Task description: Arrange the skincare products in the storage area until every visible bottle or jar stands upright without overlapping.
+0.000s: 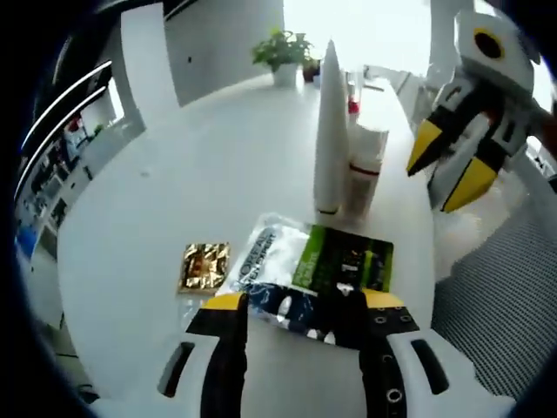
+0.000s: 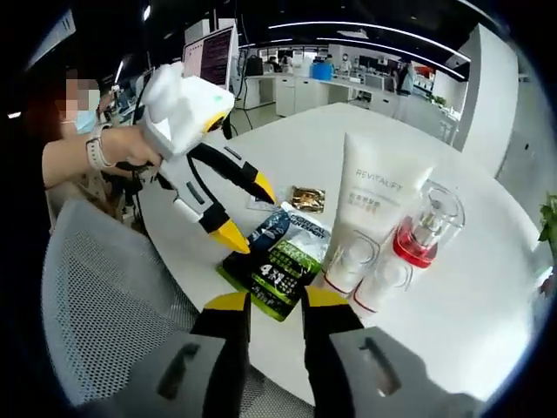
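The left gripper point(image 1: 300, 305) is hovering with its jaws spread over a green and black sachet point(image 1: 344, 259) and a silvery sachet point(image 1: 265, 252), which are lying flat and overlapping near the worktop point(image 1: 174, 192) edge. A small gold packet point(image 1: 205, 266) is lying just beside them. Farther in, a white tube point(image 1: 331, 131) is standing upright on its cap, touching a pump bottle with a red collar point(image 1: 365, 170). The right gripper point(image 2: 276, 300) is waiting at the worktop edge with its jaws spread, holding nothing. A potted plant point(image 1: 283, 52) is sitting at the far edge. A mesh chair point(image 2: 104, 296) is standing beside the worktop.
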`<state>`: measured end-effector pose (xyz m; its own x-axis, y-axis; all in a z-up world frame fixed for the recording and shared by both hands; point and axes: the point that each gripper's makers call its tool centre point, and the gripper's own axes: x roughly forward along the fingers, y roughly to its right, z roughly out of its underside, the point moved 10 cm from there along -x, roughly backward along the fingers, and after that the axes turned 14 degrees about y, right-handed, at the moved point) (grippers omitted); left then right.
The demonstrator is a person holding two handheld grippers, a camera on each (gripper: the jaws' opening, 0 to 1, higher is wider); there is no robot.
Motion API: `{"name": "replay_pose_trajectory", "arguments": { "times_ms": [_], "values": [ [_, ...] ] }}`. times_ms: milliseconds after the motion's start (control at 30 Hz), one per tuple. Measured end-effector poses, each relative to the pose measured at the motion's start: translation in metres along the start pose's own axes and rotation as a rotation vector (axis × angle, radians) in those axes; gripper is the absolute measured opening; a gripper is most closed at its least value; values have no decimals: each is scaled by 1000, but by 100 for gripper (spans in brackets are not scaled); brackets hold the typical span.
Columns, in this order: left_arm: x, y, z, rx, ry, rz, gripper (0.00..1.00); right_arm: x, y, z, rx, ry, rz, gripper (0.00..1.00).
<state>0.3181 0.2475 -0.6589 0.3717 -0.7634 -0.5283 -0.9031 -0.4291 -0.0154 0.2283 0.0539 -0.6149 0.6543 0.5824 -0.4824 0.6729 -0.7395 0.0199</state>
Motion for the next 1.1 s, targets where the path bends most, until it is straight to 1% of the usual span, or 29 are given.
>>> {"name": "replay_pose_trajectory", "arguments": {
  "times_ms": [233, 267, 367, 433, 467, 500, 533, 600, 700, 833, 1000, 1100],
  "values": [
    [-17, 9, -9, -84, 53, -27, 60, -15, 12, -6, 2, 30, 34, 29],
    [-19, 10, -10, -87, 56, -33, 61, -18, 14, -7, 5, 37, 40, 30],
    [-29, 13, -15, -96, 72, -69, 64, -23, 19, -6, -10, 27, 55, 35],
    [-34, 14, -19, -111, 89, -87, 67, -26, 23, -5, -13, 27, 60, 41],
    [-36, 15, -20, -117, 94, -95, 70, -26, 24, -5, -13, 22, 64, 43],
    [-38, 15, -22, -123, 105, -120, 72, -28, 26, -4, -17, 20, 66, 45],
    [-40, 16, -22, -122, 104, -122, 74, -29, 27, -4, -17, 22, 65, 46],
    [-42, 18, -23, -118, 96, -122, 75, -30, 29, -4, -6, 26, 65, 49],
    [-48, 21, -26, -110, 99, -155, 76, -32, 32, -3, -21, 23, 68, 54],
    [-54, 25, -28, -122, 107, -173, 76, -35, 37, -3, -28, 21, 60, 61],
    [-59, 32, -27, -136, 114, -211, 83, -36, 44, -1, -35, 19, 53, 71],
    [-61, 36, -25, -148, 107, -220, 85, -37, 47, -1, -36, 34, 40, 73]
  ]
}}
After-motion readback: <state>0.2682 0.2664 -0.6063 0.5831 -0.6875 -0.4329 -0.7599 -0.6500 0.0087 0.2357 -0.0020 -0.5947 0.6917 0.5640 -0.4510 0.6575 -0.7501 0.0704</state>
